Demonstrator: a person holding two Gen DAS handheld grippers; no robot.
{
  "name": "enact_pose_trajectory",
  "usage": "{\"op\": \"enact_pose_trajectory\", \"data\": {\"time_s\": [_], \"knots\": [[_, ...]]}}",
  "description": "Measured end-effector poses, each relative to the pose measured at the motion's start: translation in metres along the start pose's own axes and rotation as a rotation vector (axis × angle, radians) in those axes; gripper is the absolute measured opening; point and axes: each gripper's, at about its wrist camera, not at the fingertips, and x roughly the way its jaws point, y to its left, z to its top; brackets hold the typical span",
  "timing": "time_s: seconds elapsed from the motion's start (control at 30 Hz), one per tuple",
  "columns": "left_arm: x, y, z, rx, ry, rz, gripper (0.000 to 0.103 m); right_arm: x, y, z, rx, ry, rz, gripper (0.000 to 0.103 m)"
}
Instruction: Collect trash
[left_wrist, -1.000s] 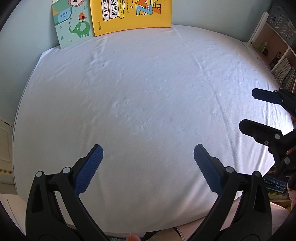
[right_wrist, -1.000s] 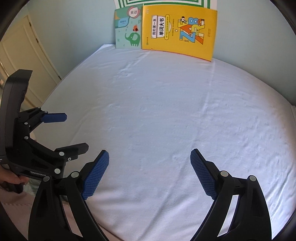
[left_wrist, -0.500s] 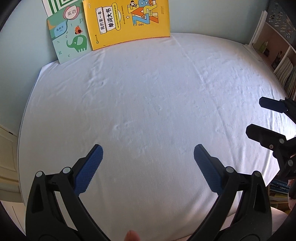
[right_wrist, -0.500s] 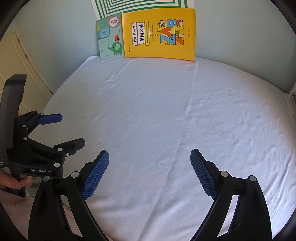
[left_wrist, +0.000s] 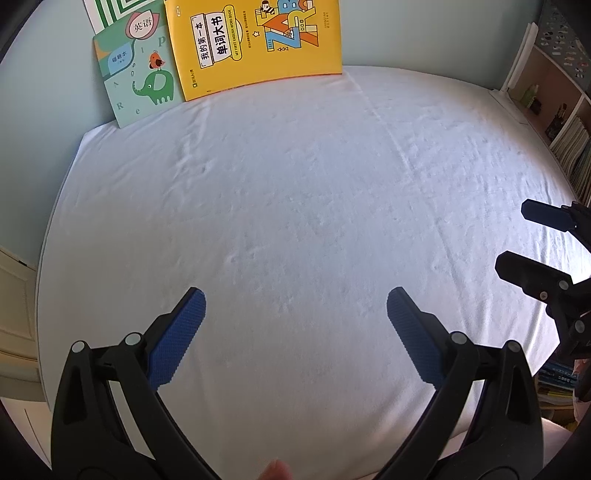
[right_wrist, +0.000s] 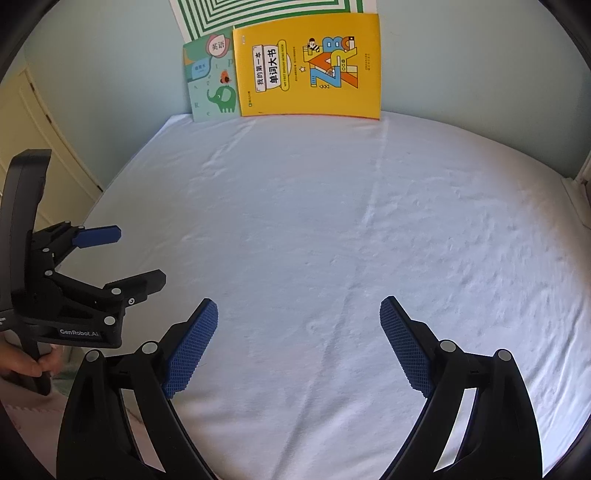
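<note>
We see a bed (left_wrist: 295, 206) covered in white cloth, matt and finely wrinkled, with a faint crease running down it. At the head of the bed, a yellow book (left_wrist: 255, 40) with a smooth, slightly glossy paper cover leans on the matt painted wall, and beside it stands a pale green book (left_wrist: 138, 77) of the same smooth paper. Both the left gripper (left_wrist: 295, 325) and the right gripper (right_wrist: 299, 332) look like matt black plastic with small bright metal rivets, and their jaws carry blue pads (right_wrist: 192, 343) with a rough, knurled rubbery texture.
</note>
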Motion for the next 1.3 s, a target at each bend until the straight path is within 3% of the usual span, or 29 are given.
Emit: {"op": "enact_pose_trajectory", "data": {"time_s": [1.3], "knots": [[-0.002,-0.007,0.000,0.024,-0.039,0.013,0.096,0.005,-0.002,0.001,-0.003,0.003,0.010,0.089]]}}
